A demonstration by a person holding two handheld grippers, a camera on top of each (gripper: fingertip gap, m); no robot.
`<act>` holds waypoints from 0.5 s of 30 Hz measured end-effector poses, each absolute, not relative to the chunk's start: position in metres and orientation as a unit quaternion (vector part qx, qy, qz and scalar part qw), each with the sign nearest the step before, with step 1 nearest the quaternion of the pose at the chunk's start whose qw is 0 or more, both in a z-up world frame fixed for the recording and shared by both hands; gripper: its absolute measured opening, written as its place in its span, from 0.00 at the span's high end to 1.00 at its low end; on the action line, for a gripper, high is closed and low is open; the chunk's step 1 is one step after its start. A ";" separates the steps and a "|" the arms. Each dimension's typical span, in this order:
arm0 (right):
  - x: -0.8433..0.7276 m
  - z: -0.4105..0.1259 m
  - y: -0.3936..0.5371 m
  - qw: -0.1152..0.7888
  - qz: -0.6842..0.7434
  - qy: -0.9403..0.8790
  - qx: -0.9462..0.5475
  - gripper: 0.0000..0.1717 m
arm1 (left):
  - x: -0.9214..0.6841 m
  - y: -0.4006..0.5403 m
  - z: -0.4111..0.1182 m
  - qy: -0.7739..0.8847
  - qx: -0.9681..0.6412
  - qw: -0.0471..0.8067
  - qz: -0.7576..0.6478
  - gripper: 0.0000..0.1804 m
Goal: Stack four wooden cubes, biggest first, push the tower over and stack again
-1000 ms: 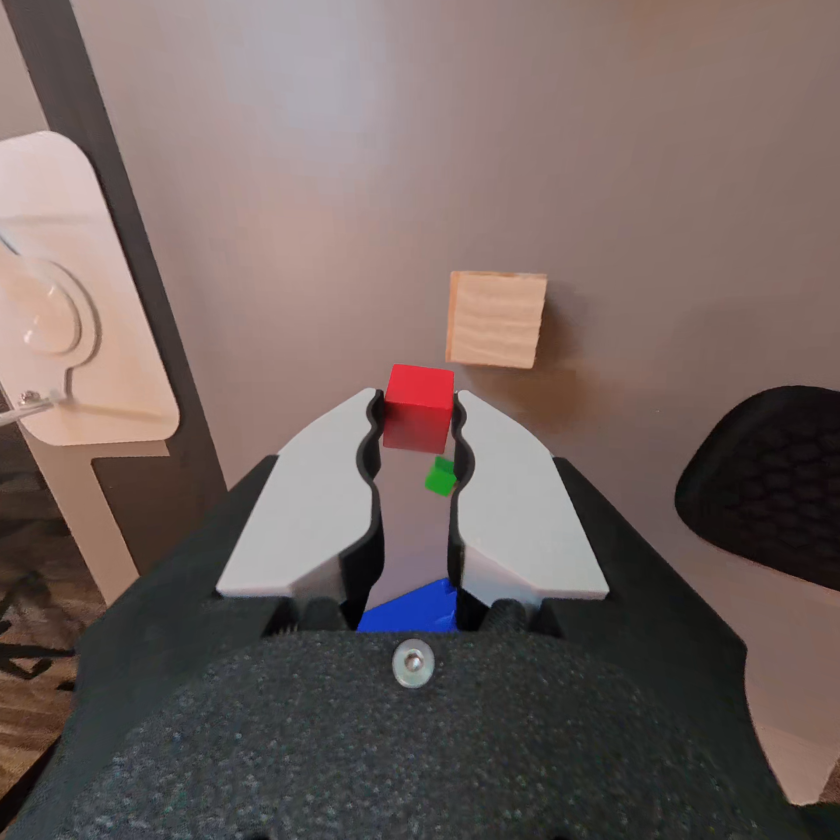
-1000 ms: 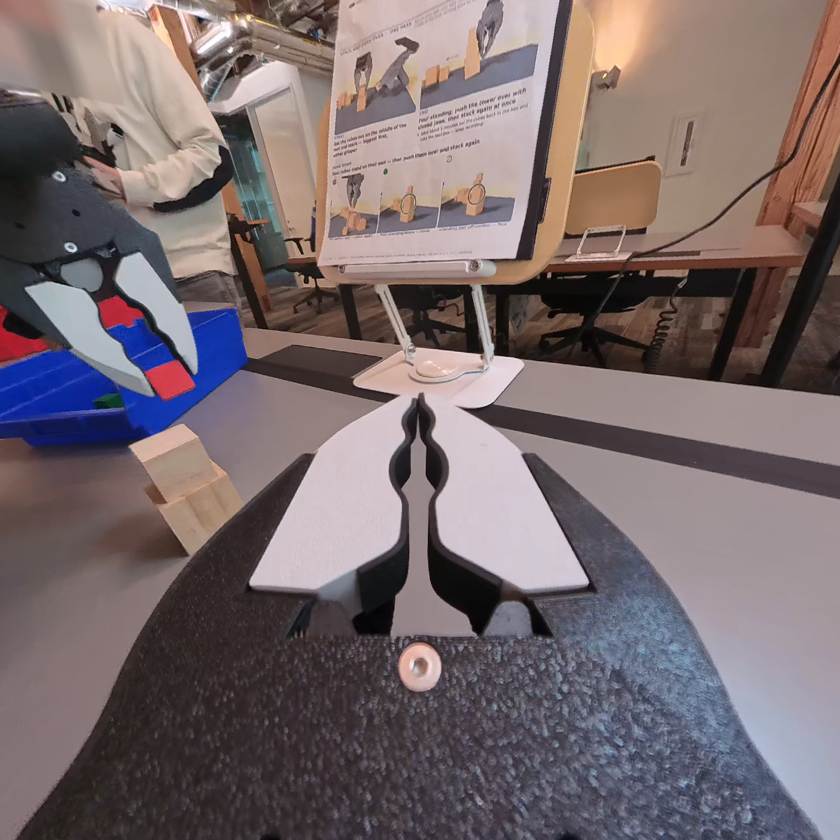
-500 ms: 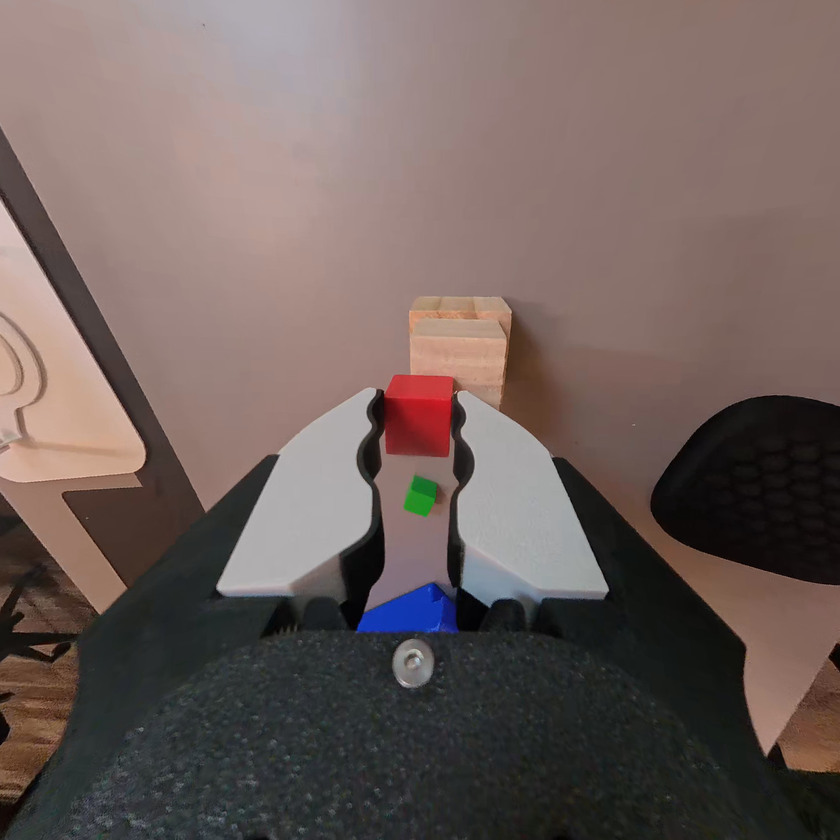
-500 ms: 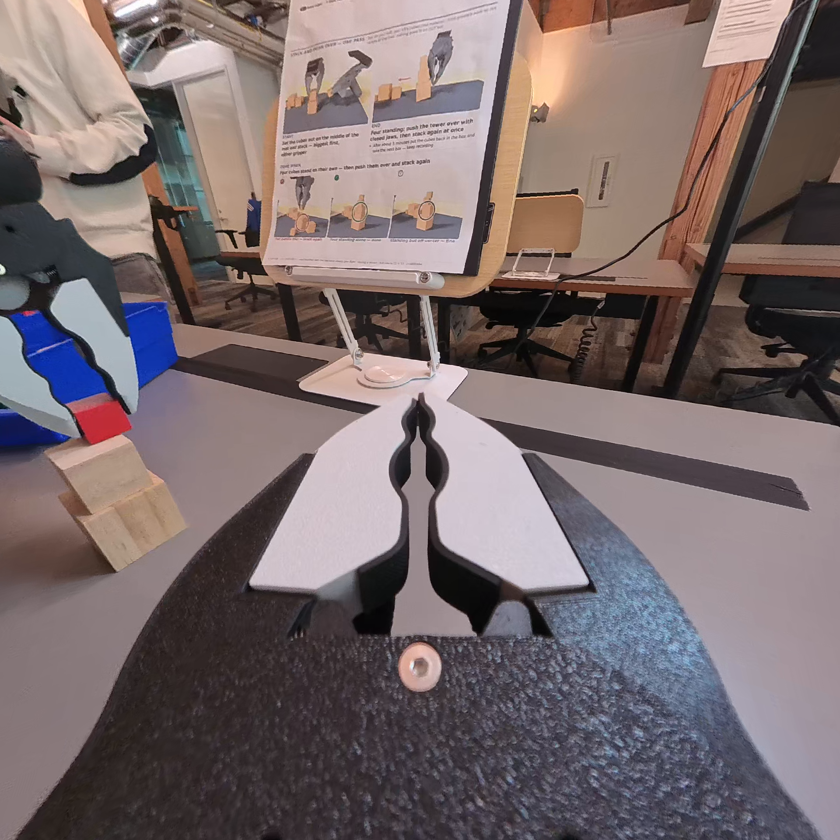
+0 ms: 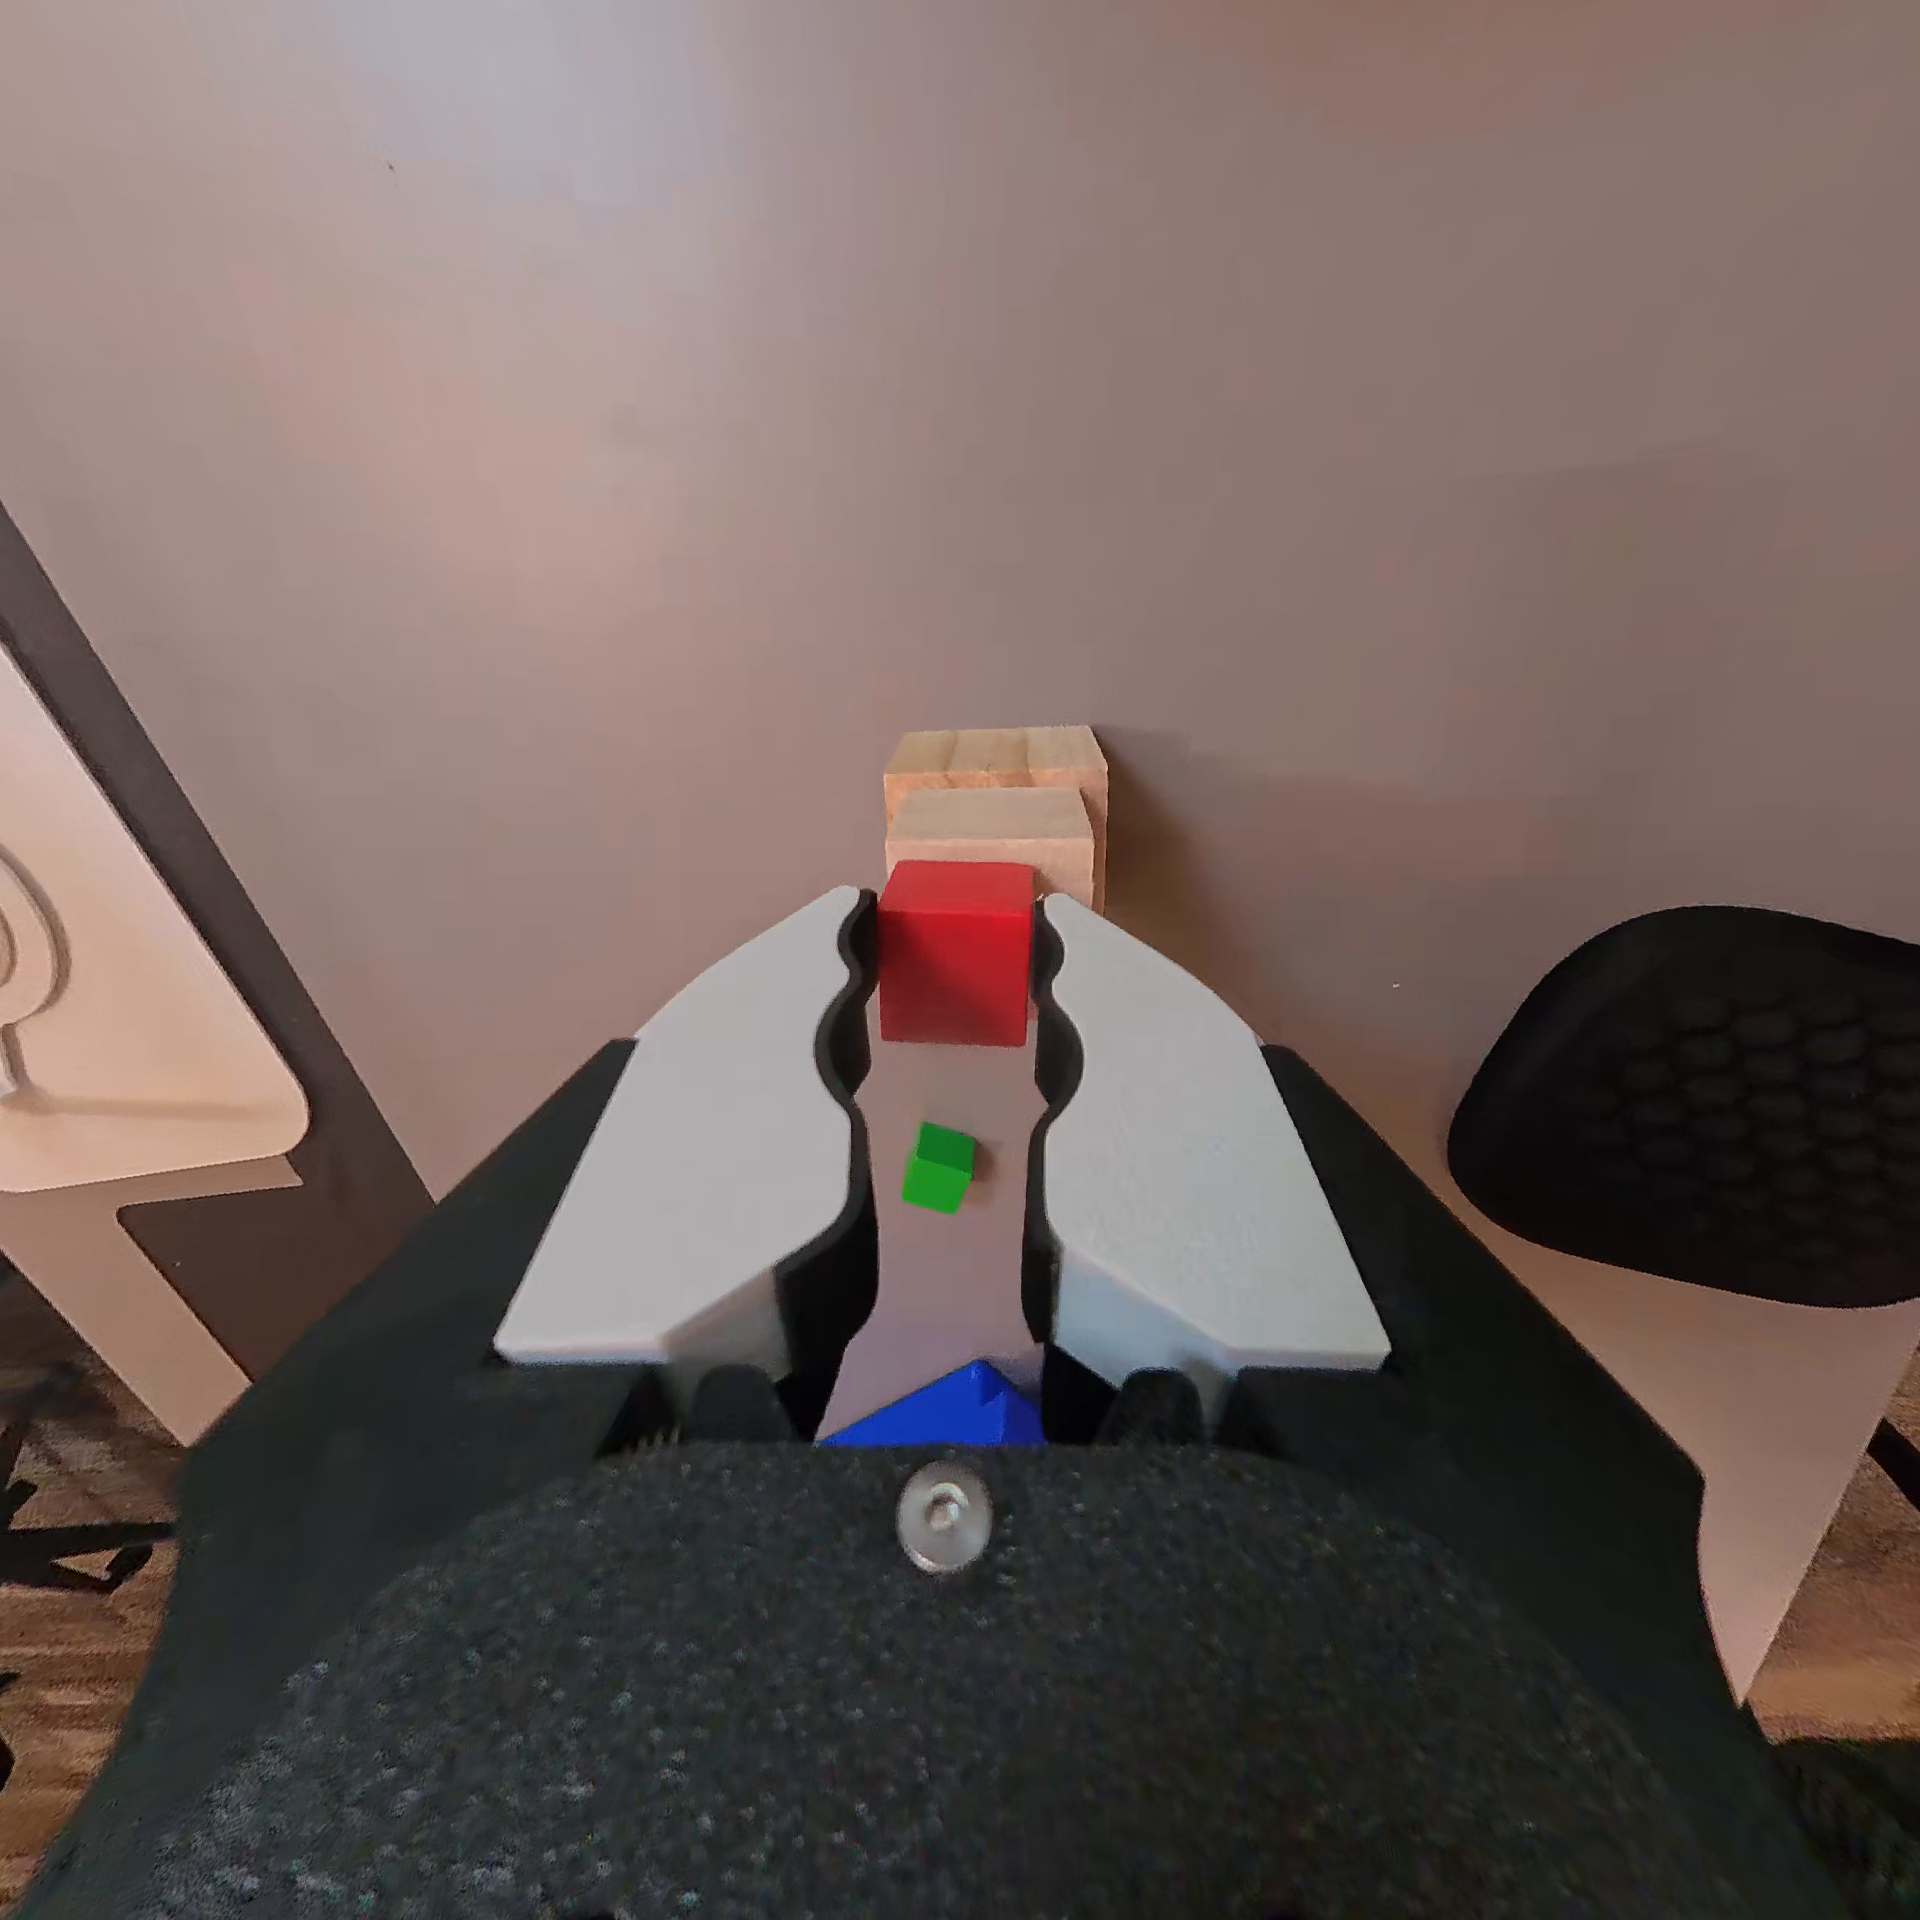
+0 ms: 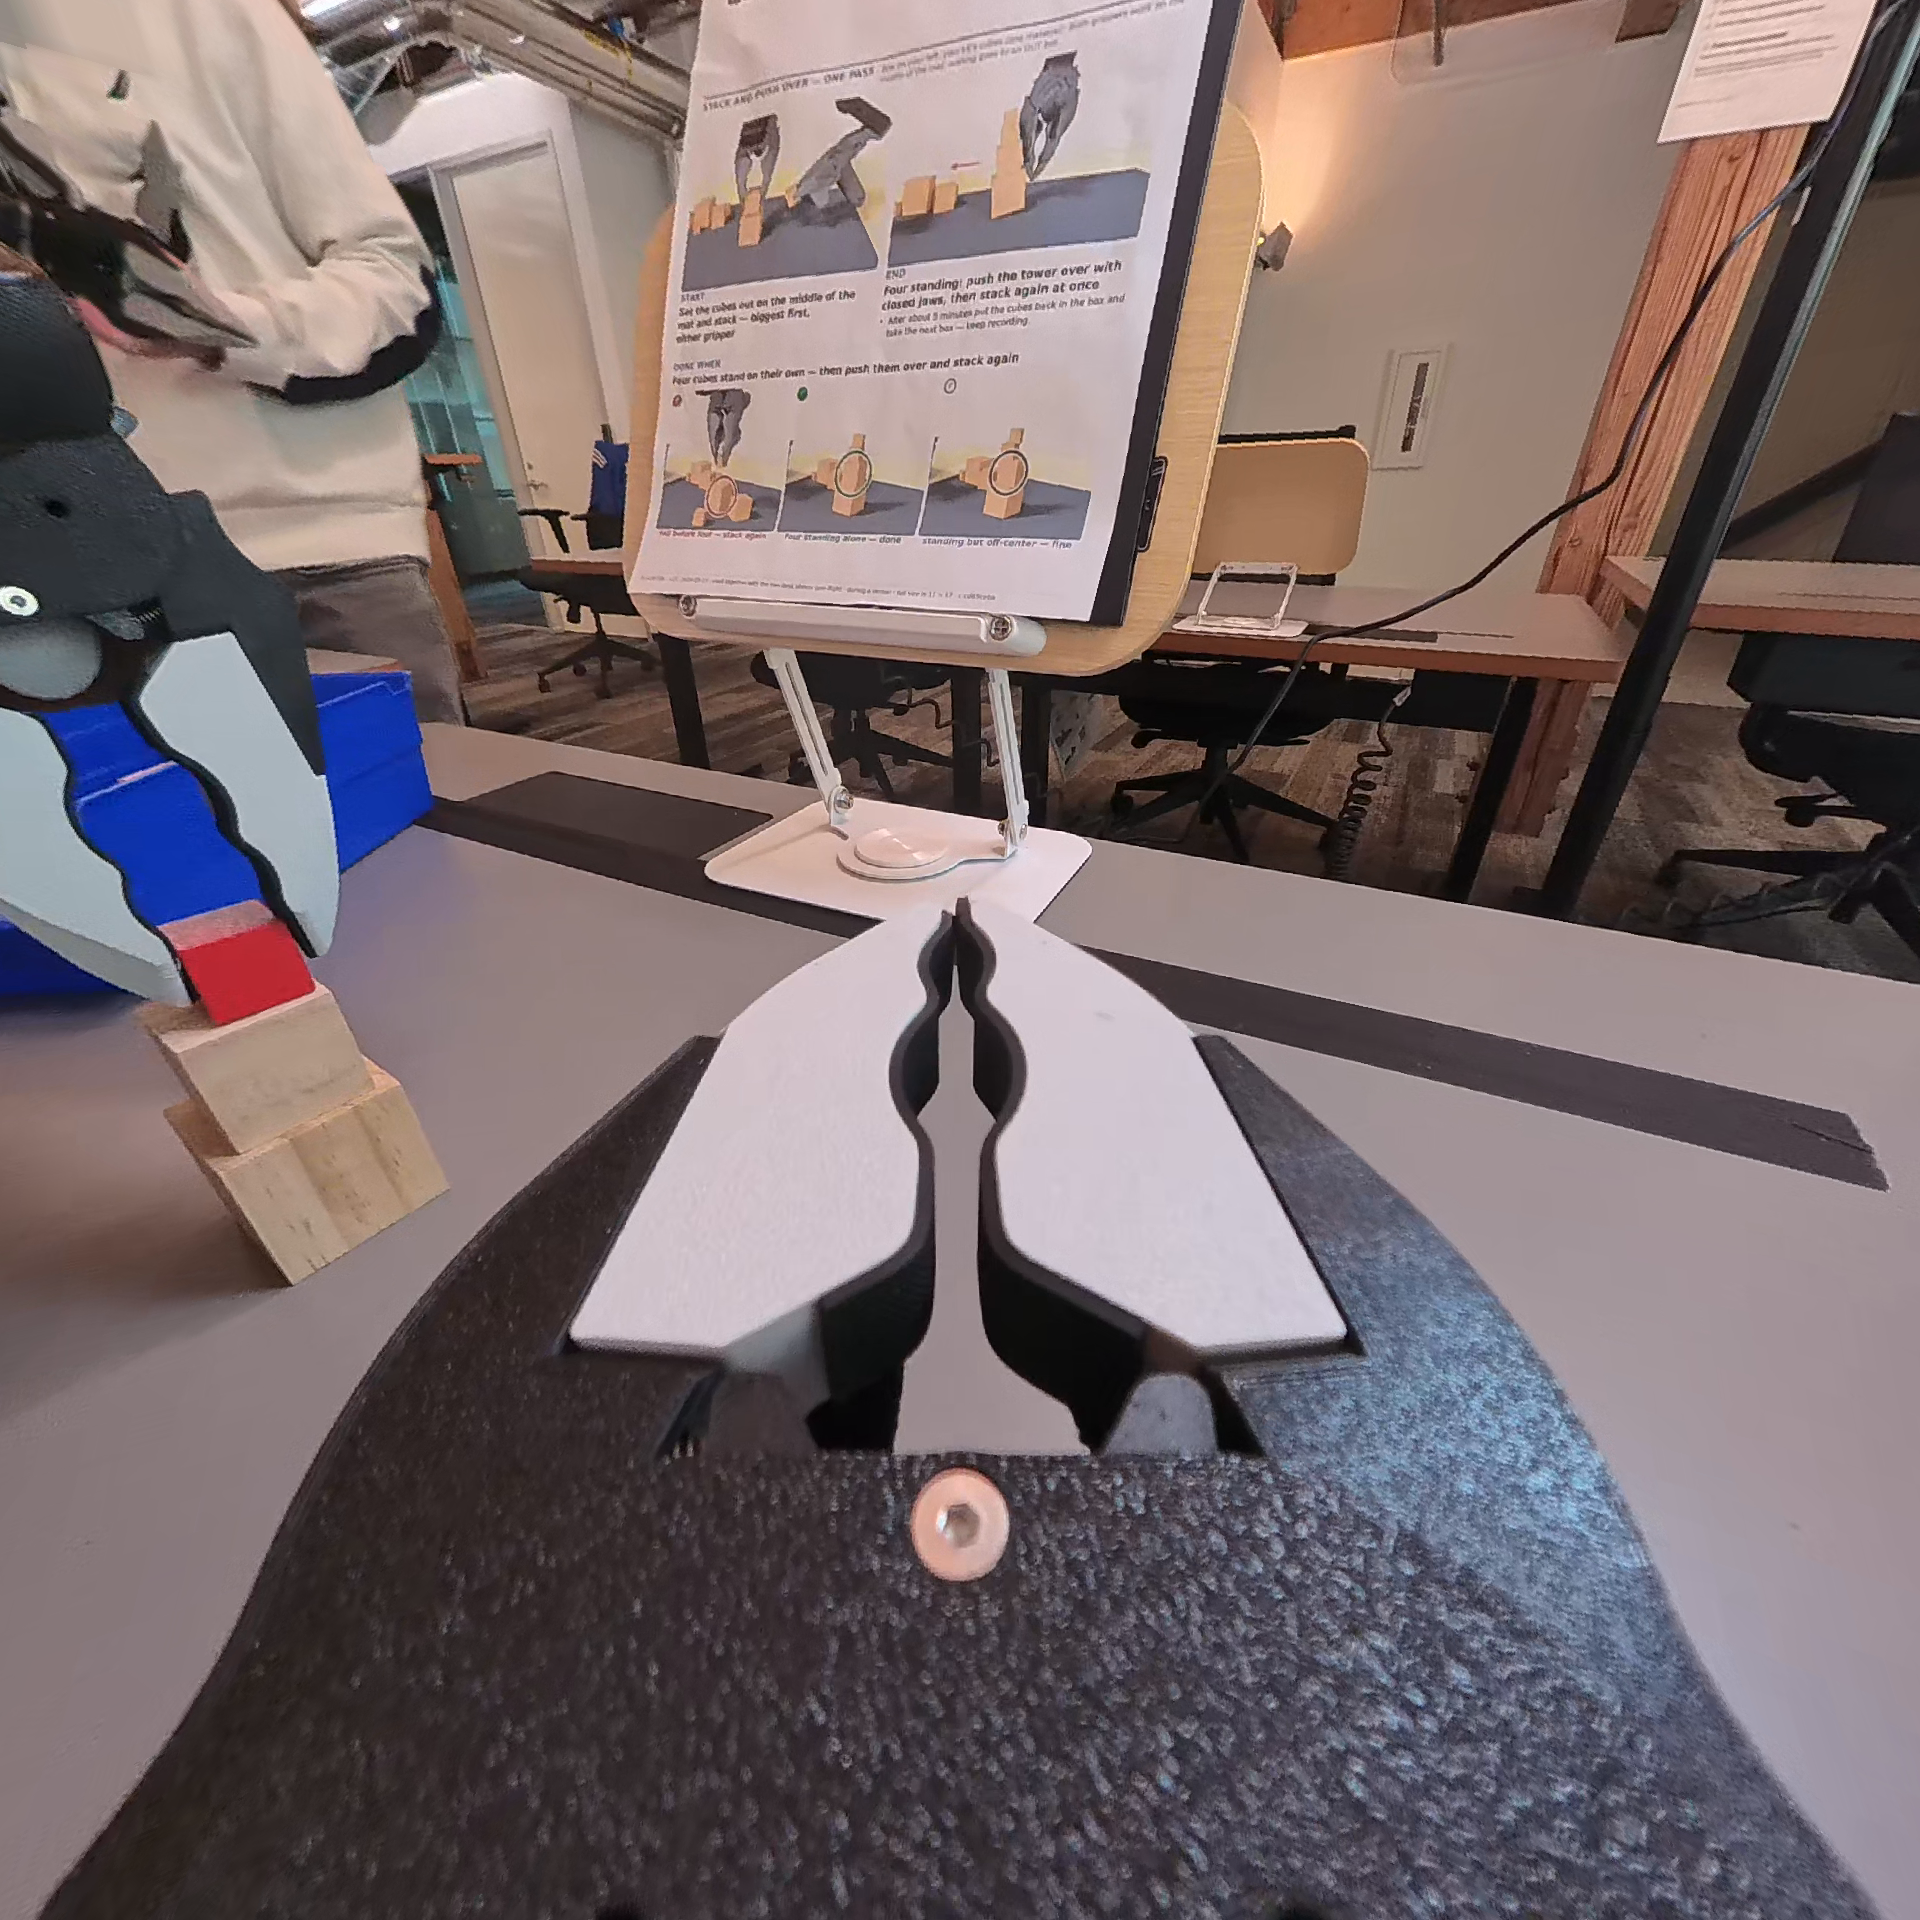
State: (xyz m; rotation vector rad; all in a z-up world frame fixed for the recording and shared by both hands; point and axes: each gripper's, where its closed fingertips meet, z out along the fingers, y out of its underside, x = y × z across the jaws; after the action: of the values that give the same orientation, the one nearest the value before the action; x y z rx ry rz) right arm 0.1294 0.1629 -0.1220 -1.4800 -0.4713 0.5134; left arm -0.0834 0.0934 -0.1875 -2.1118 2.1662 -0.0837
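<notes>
Two wooden cubes, one red cube, one green cube, one blue bin.

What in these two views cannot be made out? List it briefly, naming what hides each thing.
- Red cube's underside: both views leave unclear whether it rests on the upper wooden block.
- Blue plastic bin: contents hidden by its wall and the left claw.
- Small green cube: missing from the right wrist view.
- Person: cut off by the frame edge.

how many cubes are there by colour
Plain wood cubes: 2, a smaller one on a larger one
Red cube: 1, clamped in the left hand-held gripper
Green cube: 1, on the table
Total: 4
</notes>
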 end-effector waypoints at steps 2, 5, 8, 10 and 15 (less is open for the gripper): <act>0.129 -0.123 0.163 0.682 0.229 -0.211 -0.661 1.00 | -0.083 0.093 -0.188 0.716 -0.696 0.057 -0.028 0.85; 0.129 -0.123 0.163 0.682 0.229 -0.212 -0.661 1.00 | -0.083 0.093 -0.190 0.716 -0.695 0.060 -0.023 0.84; 0.129 -0.123 0.163 0.681 0.230 -0.212 -0.662 1.00 | -0.083 0.092 -0.191 0.715 -0.696 0.064 -0.026 0.81; 0.128 -0.123 0.163 0.681 0.230 -0.213 -0.662 1.00 | -0.081 0.091 -0.188 0.713 -0.697 0.071 -0.036 0.78; 0.128 -0.123 0.163 0.682 0.231 -0.213 -0.661 1.00 | -0.076 0.093 -0.165 0.696 -0.704 0.125 -0.071 0.74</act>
State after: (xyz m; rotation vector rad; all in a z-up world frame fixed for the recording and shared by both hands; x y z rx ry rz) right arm 0.1282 0.1625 -0.1228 -1.4818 -0.4769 0.5190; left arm -0.0756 0.0932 -0.1655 -2.0507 2.0283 -0.2081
